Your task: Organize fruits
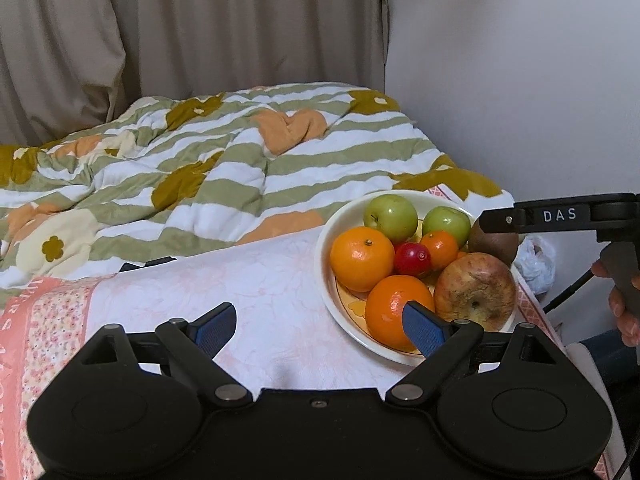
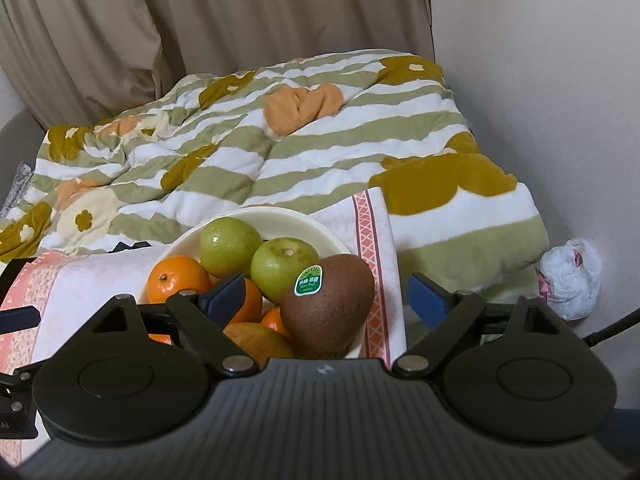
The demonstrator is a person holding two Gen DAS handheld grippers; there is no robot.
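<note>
A cream bowl (image 1: 325, 240) on the table holds two green apples (image 1: 391, 217), three oranges (image 1: 361, 258), a small red fruit (image 1: 412, 258), a blotchy red apple (image 1: 474, 290) and a brown kiwi (image 1: 493, 241). My left gripper (image 1: 320, 320) is open and empty, low over the tablecloth just left of the bowl. My right gripper (image 2: 326, 294) is open, its fingers on either side of the stickered kiwi (image 2: 328, 304) without pressing it; the kiwi rests at the bowl's right rim (image 2: 280, 216). The right gripper also shows in the left wrist view (image 1: 496, 220).
The pink floral tablecloth (image 1: 248, 280) covers the table. A striped green and white blanket (image 1: 224, 168) lies behind it. Beige curtains hang at the back, and a white wall stands to the right. A crumpled white plastic bag (image 2: 570, 276) lies by the wall.
</note>
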